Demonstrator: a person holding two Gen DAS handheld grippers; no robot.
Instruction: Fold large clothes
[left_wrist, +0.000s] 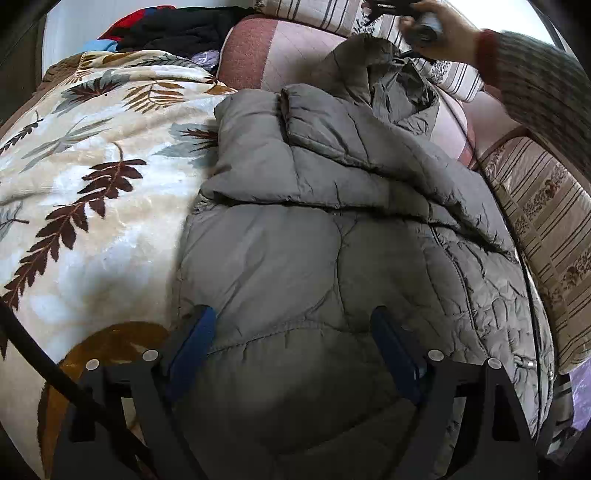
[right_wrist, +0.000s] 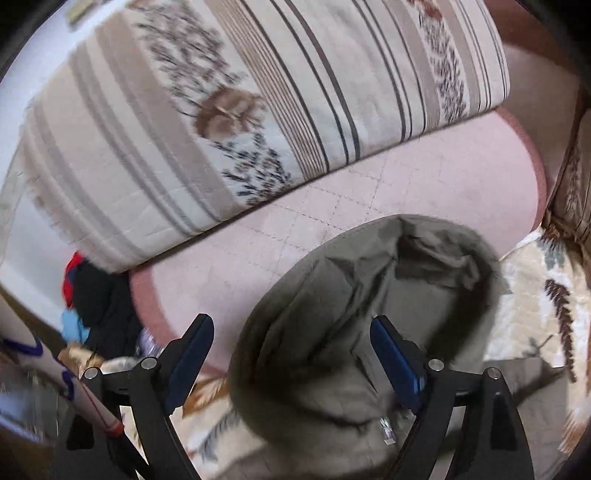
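A grey quilted puffer jacket (left_wrist: 332, 229) lies on a bed, its sleeve folded across the chest and its hood (left_wrist: 399, 85) at the far end. My left gripper (left_wrist: 293, 332) is open, its blue-padded fingers (left_wrist: 195, 343) hovering over the jacket's lower part. My right gripper (right_wrist: 291, 343) is open above the jacket's hood (right_wrist: 369, 314), which bulges up between the fingers. In the left wrist view the right gripper (left_wrist: 417, 22) shows at the top, held in a hand above the hood.
A cream blanket with brown leaf print (left_wrist: 92, 177) covers the bed to the left. A pink quilted pillow (right_wrist: 369, 206) and a striped floral pillow (right_wrist: 258, 103) lie behind the hood. Dark and red clothes (left_wrist: 166, 29) are piled far left. Another striped cushion (left_wrist: 546, 229) sits on the right.
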